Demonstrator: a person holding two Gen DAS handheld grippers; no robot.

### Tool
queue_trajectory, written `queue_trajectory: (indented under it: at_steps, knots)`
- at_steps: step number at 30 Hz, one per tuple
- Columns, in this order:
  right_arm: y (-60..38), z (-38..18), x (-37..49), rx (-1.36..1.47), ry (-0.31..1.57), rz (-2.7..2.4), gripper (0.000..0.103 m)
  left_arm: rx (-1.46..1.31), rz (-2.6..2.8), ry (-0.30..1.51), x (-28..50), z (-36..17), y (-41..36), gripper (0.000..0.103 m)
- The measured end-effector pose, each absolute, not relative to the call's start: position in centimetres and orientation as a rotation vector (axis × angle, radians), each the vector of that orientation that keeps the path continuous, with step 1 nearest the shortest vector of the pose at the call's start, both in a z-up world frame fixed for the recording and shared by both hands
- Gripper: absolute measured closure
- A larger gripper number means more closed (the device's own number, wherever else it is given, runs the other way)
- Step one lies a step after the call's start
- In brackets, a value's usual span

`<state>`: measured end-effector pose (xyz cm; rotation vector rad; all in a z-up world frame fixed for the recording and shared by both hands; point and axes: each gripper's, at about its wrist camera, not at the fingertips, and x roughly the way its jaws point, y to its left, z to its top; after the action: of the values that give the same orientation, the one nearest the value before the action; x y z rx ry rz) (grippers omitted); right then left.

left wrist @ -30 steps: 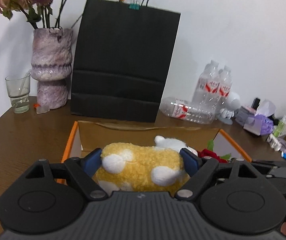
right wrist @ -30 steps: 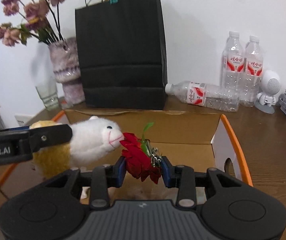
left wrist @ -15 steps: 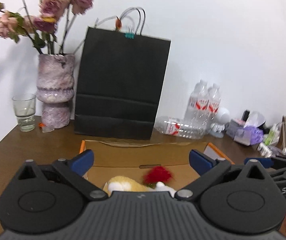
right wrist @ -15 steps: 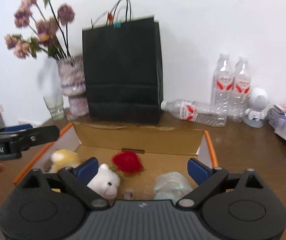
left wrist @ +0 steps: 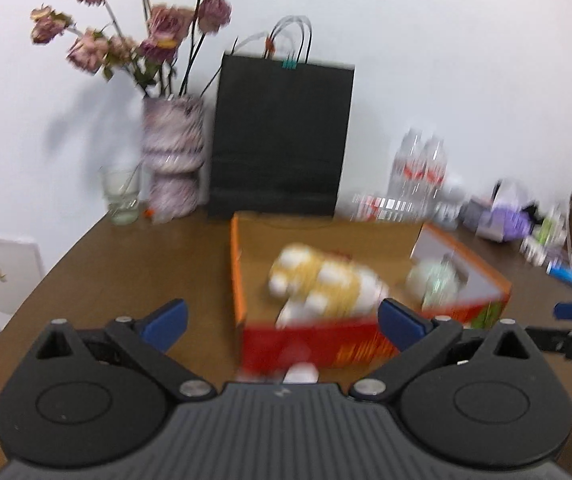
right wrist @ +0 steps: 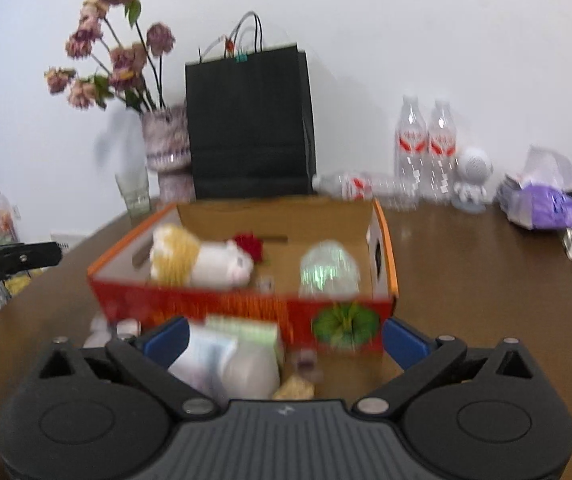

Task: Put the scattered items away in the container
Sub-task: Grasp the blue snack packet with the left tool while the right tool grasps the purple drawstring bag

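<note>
A white wall and a brown bench (right wrist: 466, 264) frame the scene, with the orange cardboard box (right wrist: 222, 304) just ahead of both grippers. The left gripper (left wrist: 282, 318) stands spread and empty; the right gripper (right wrist: 284, 338) is opening, gripping nothing. In the box lie a yellow-and-white plush toy (right wrist: 202, 260), a red rose (right wrist: 250, 245) and a clear dome (right wrist: 329, 268). Between the right fingers, outside the box, sits a soft white packet (right wrist: 230, 364), probably light and squashy, best pinched across its middle.

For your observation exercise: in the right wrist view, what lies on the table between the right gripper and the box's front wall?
Loose items: a white packet and small bits, between the opening right gripper and the box.
</note>
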<state>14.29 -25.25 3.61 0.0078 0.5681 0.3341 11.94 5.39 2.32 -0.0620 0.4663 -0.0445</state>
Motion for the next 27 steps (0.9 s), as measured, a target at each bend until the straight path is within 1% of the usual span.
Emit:
queue_trajectory:
  at_steps: [6,15,17,19,20,21,22,23,24,25,26,27]
  knots:
    - [-24.5,0.5,12.1,0.019,0.652,0.33,0.0,-0.078,-0.03,0.618,9.9,-1.7,6.2,0.0]
    - [-22.3,-1.1,10.1,-0.048,0.692,0.373,0.001,-0.101,-0.19,0.654,7.7,-3.0,3.8,0.0]
    - [-22.0,-1.6,10.1,-0.058,0.695,0.378,0.006,-0.096,-0.201,0.674,7.9,-3.6,2.7,0.0]
    - [-21.9,-1.9,10.1,-0.06,0.685,0.385,0.017,-0.107,-0.208,0.698,8.3,-4.0,1.7,0.001]
    - [-21.9,-2.0,10.1,-0.064,0.684,0.389,0.019,-0.12,-0.216,0.71,8.6,-4.2,1.4,0.003]
    - [-21.8,-2.1,10.1,-0.069,0.684,0.395,0.025,-0.137,-0.226,0.725,8.9,-4.5,1.2,0.005]
    - [-21.8,-2.2,10.1,-0.073,0.686,0.401,0.034,-0.153,-0.232,0.743,9.1,-4.9,1.0,0.006]
    - [-21.7,-2.3,10.0,-0.078,0.69,0.41,0.04,-0.167,-0.234,0.759,9.4,-5.2,0.9,0.012]
    - [-21.7,-2.4,9.9,-0.082,0.696,0.422,0.05,-0.173,-0.231,0.766,9.5,-5.4,0.7,0.016]
    - [-21.7,-2.6,9.8,-0.085,0.701,0.43,0.057,-0.166,-0.217,0.755,9.4,-5.4,0.5,0.019]
    - [-21.6,-2.7,9.7,-0.092,0.701,0.437,0.059,-0.167,-0.216,0.754,9.3,-5.4,0.4,0.032]
    - [-21.6,-2.7,9.5,-0.101,0.696,0.445,0.064,-0.179,-0.227,0.752,9.3,-5.4,0.3,0.048]
